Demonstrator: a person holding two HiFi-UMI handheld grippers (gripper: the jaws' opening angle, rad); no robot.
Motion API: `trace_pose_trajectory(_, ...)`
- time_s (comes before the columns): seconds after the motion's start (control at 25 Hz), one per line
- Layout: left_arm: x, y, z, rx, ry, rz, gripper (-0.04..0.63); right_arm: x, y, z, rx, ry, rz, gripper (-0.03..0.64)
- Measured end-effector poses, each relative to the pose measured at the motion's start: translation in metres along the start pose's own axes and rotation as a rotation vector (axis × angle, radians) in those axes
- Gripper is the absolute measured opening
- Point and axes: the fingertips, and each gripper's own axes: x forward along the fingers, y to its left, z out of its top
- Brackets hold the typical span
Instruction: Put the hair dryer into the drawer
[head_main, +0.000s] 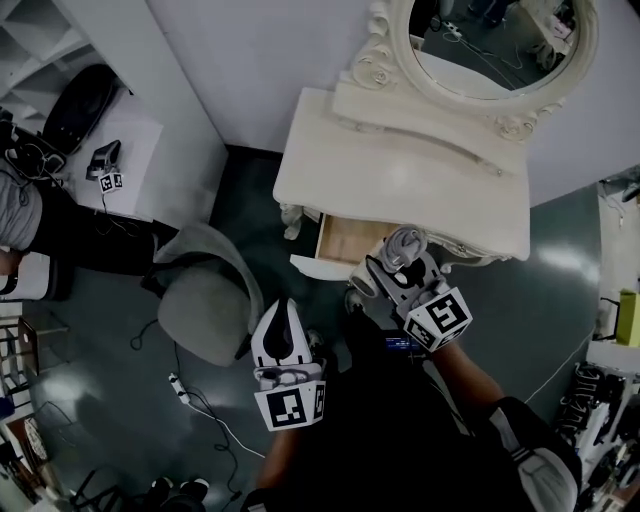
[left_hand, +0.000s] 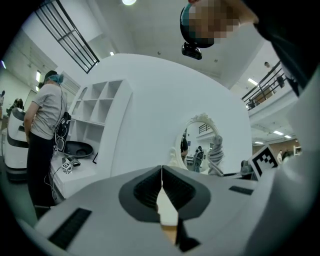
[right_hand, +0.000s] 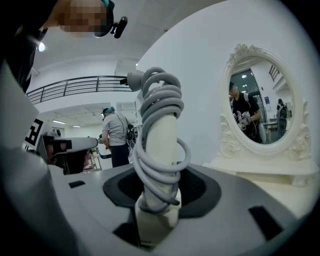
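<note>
Right gripper (right_hand: 159, 200) pinches the hair dryer (right_hand: 161, 135) low on its cord-wound white shaft, upright, over the front of the open drawer (head_main: 345, 240) of the white dressing table (head_main: 400, 175). It is best lowered into the drawer's middle, with the cord clear of the front edge. Left gripper (left_hand: 161, 187) has its jaws pressed together and holds nothing.

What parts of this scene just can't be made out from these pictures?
- Inside of the open wooden drawer: head view, largely covered by the right gripper and what it holds.
- Most of the white hair dryer: right gripper view shows only its grey-cord-wrapped part; the rest sits behind the jaws.
- Top of the oval mirror: cut off by the head view's upper edge.
</note>
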Motion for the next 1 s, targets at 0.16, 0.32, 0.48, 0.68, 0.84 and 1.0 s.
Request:
trace_pose_trajectory(0.16,0.026,-0.006,-0.004,0.007,0.010,0.035,0.023,0.025,-0.020,-0.020,-0.022,0.046,0.043,0.193)
trace_pose_trajectory(0.32,0.048,-0.012,-0.015,0.003,0.024,0.061,0.023,0.047,-0.041,-0.051,-0.046,0.107,0.074,0.193)
trace_pose_trajectory(0.48,0.069,-0.017,-0.032,-0.001,0.047,0.072,0.023,0.065,-0.058,-0.080,-0.089,0.169,0.102,0.193)
trace_pose_trajectory(0.68,0.084,-0.018,-0.050,-0.005,0.076,0.092,0.023,0.083,-0.064,-0.125,-0.134,0.268,0.156,0.193)
trace_pose_trajectory(0.84,0.093,-0.014,-0.065,-0.026,0.090,0.107,0.023,0.096,-0.064,-0.167,-0.191,0.359,0.205,0.193)
trace_pose_trajectory(1.0,0.098,-0.011,-0.083,-0.038,0.118,0.118,0.023,0.100,-0.067,-0.213,-0.253,0.477,0.229,0.193)
